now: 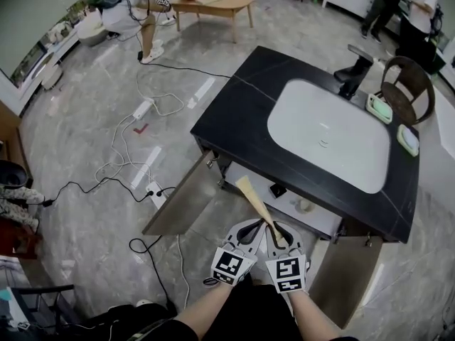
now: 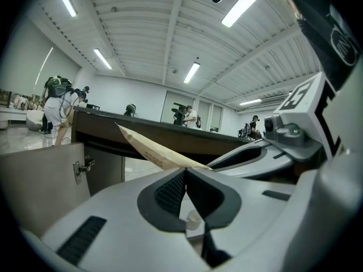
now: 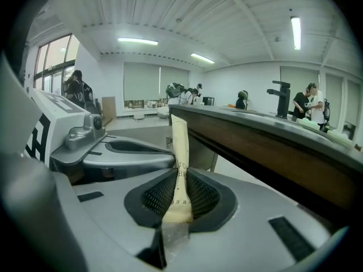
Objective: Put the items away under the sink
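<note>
Tan packet [image 1: 254, 196] pinched by right gripper [image 3: 179, 180], left gripper [image 2: 185, 177] closed empty, near countertop [image 1: 234, 130] edge

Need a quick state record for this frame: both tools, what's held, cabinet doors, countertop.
left tool: shut, nothing between the jaws
right tool: shut on the packet
packet: beige, flat, free end angled toward the open cabinet
tool placement: side by side, in front of the cabinet opening
left door: swung open
right door: swung open
counter: black, with white basin and dark faucet
</note>
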### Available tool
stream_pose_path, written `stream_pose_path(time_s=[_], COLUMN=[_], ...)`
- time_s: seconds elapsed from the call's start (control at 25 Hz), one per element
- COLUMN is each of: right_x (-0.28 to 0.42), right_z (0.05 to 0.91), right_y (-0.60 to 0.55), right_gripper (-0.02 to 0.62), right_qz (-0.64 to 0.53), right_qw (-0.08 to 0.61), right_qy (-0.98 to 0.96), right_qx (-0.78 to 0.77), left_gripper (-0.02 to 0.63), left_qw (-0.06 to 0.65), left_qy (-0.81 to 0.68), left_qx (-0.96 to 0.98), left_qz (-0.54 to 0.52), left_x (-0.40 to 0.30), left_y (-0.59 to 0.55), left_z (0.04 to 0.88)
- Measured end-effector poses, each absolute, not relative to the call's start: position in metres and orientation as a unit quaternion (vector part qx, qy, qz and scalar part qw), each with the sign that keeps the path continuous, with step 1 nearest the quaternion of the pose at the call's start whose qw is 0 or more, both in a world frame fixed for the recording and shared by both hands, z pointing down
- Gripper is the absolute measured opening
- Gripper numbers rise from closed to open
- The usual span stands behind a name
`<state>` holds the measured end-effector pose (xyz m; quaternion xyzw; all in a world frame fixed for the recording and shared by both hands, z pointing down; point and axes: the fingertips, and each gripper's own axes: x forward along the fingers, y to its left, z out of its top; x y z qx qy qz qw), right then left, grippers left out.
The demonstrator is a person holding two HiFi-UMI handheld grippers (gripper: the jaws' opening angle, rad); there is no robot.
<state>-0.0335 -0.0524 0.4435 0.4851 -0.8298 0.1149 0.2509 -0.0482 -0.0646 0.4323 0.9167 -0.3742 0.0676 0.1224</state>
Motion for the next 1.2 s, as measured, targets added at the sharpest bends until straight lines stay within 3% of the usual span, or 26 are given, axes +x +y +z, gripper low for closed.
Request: stream_pose_path(time_s=[0.76, 1.2], right_x=[-0.036, -0.037], right_z=[0.725, 0.799], right_y=[-0.17, -0.19], right_gripper=[0.063, 0.063], right_qz=[0.021, 0.045], right_qw=[0.207, 0.198], right_qy=[-0.83, -0.827], right_qx=[0.517, 0.525], left_gripper=[0.008, 0.008], left_qw=[0.059, 0.069], left_qy=[-0.403, -0.402], left_qx=[0.913, 0.913], left_qz=[0.019, 0.015], left_x=[-0.053, -0.056], left_y=[-0.182, -0.193], left_z=[0.712, 0.787])
